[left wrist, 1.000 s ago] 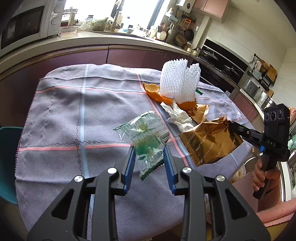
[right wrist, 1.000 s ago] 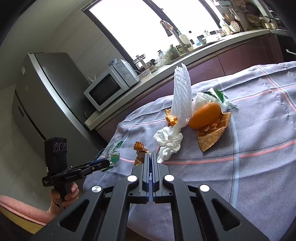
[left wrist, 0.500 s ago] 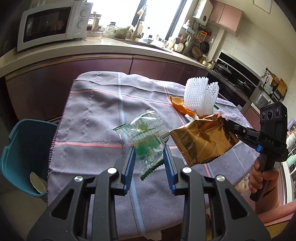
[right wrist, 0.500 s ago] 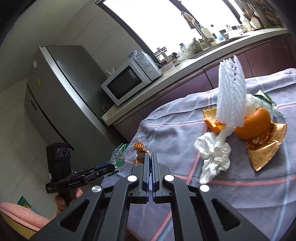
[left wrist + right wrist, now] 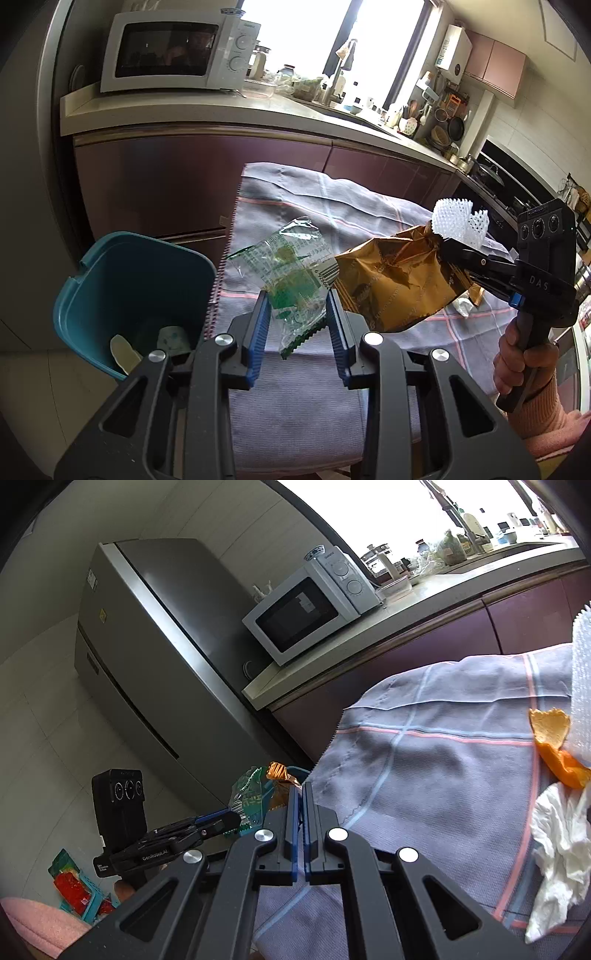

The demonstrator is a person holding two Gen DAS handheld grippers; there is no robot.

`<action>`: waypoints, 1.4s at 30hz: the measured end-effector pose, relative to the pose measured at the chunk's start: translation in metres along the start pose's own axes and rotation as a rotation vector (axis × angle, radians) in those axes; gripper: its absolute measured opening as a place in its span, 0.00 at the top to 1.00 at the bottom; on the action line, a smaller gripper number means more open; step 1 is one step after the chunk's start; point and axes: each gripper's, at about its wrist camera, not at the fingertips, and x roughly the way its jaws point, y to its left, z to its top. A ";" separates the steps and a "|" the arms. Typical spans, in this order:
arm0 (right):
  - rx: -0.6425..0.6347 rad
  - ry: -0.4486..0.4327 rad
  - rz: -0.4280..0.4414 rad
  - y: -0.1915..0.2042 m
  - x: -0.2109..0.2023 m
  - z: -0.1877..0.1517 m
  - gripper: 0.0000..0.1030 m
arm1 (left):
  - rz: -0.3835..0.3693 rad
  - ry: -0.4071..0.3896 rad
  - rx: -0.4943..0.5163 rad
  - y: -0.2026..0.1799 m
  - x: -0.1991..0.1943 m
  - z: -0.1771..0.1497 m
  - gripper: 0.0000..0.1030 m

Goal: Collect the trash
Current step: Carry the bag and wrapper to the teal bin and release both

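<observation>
Two wrappers are already up off the bench (image 5: 314, 413), one in each pair of tongs. Nearest, the left tongs (image 5: 295, 314) are clamped partway on a clear green wrapper (image 5: 291, 280), whose long axis runs up and away from the fingers. Just right of it hangs the gold bag (image 5: 395, 280), pinched flat in the right tongs (image 5: 448, 254) (their fingers are pressed together on its edge). Down to the left, beside the bench's corner, stands the teal bin (image 5: 88, 288); the left hand is nearer it, so the green wrapper likely drops first. Farther back, a white foam net (image 5: 458, 221), orange peel (image 5: 554, 742) and a tissue (image 5: 557, 853) lie uncollected. Against a second ago, both hands have swung left and the bin has come into view.
</observation>
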 end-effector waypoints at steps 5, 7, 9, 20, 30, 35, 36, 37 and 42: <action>-0.020 0.042 0.033 0.012 0.037 0.011 0.99 | 0.062 -0.019 -0.028 0.026 -0.008 0.004 0.70; -0.027 0.058 0.042 0.018 0.051 0.016 0.99 | 0.084 -0.025 -0.037 0.036 -0.010 0.006 0.70; -0.034 0.073 0.053 0.023 0.064 0.019 0.99 | 0.101 -0.027 -0.049 0.047 -0.011 0.007 0.70; -0.054 0.160 0.036 0.035 0.130 0.030 0.99 | 0.197 0.005 -0.102 0.093 0.003 0.009 0.70; -0.068 0.259 -0.023 0.037 0.187 0.026 0.98 | 0.247 0.062 -0.132 0.126 0.031 0.006 0.69; -0.067 0.312 -0.040 0.035 0.209 0.020 0.97 | 0.257 0.088 -0.140 0.136 0.044 0.004 0.68; -0.064 0.322 -0.041 0.035 0.213 0.019 0.96 | 0.256 0.092 -0.143 0.138 0.046 0.003 0.68; -0.064 0.332 -0.044 0.034 0.216 0.018 0.96 | 0.258 0.095 -0.147 0.139 0.048 0.003 0.68; -0.061 0.365 -0.065 0.034 0.228 0.015 0.94 | 0.267 0.114 -0.155 0.146 0.061 0.002 0.67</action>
